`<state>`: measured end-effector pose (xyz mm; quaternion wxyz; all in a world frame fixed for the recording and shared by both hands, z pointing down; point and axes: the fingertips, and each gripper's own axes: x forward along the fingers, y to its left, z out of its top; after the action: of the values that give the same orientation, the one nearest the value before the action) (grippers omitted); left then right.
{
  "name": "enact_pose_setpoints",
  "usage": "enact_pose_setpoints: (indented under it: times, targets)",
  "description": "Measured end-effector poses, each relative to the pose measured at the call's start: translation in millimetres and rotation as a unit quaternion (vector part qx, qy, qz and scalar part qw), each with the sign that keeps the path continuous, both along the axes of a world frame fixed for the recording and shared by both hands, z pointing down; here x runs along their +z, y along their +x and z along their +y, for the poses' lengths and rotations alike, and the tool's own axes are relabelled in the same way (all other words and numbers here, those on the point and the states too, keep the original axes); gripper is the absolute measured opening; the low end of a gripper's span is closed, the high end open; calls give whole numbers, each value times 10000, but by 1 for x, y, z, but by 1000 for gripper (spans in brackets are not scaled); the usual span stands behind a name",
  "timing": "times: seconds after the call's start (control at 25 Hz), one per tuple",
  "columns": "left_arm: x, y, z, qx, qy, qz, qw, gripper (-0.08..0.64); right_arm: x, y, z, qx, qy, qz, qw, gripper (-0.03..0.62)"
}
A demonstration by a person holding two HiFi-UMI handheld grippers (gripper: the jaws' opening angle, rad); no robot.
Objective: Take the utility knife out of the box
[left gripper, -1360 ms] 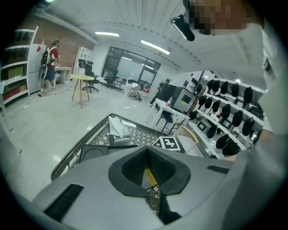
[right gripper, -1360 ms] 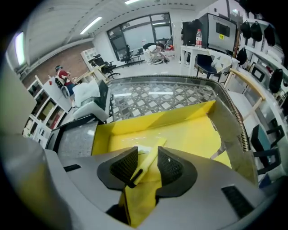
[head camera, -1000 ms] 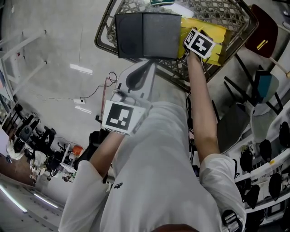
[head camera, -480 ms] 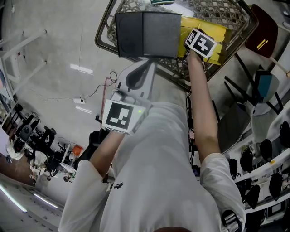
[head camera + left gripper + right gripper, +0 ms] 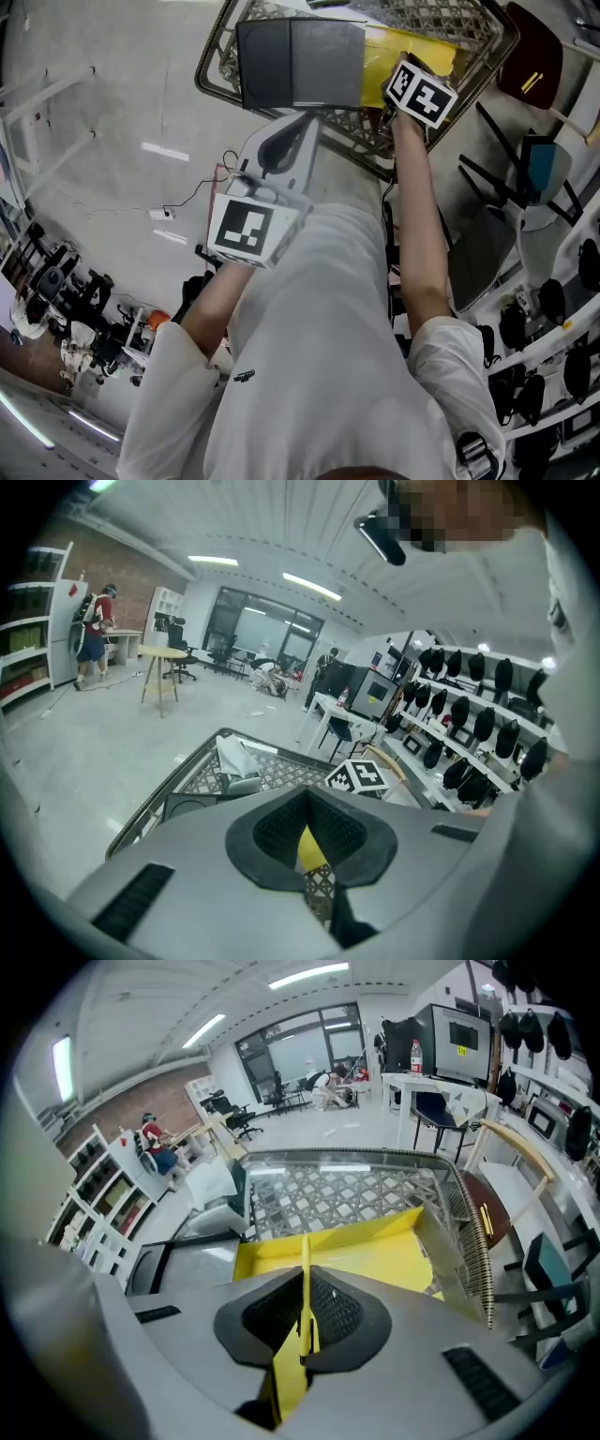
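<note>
An open yellow box (image 5: 412,49) (image 5: 375,1251) lies in a wire cart (image 5: 214,73) (image 5: 347,1190). My right gripper (image 5: 387,108) (image 5: 306,1333) hangs over the box's near edge. Its jaws are closing, and the pads pinch a thin yellow utility knife (image 5: 304,1283), seen edge-on and raised above the box floor. My left gripper (image 5: 309,122) (image 5: 309,872) is held outside the cart's near rim, shut with nothing in it. A sliver of the yellow box (image 5: 309,847) shows past its jaws. The right gripper's marker cube (image 5: 358,776) is visible there too.
Two dark grey flat panels (image 5: 300,61) lie in the cart left of the box, and a crumpled white bag (image 5: 234,757) lies farther in. A dark red chair (image 5: 530,66) and other chairs stand to the right. A cable (image 5: 202,187) runs over the floor.
My right gripper has risen a little over the box with the yellow knife in its jaws. The left gripper has hardly moved.
</note>
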<state>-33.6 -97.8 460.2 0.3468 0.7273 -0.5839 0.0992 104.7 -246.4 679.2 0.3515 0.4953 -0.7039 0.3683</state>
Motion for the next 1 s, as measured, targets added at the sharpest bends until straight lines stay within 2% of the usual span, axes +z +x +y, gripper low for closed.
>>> enact_pose_setpoints:
  times: [0.56,1.0]
  targets:
    - [-46,0,22,144,511,-89,9985,2,-119,1,33,-104,886,-633,9940,15]
    - [-92,-1,29,144,969,-232,9949,2,-231,11,68,-310,1811,-1088,9769,15]
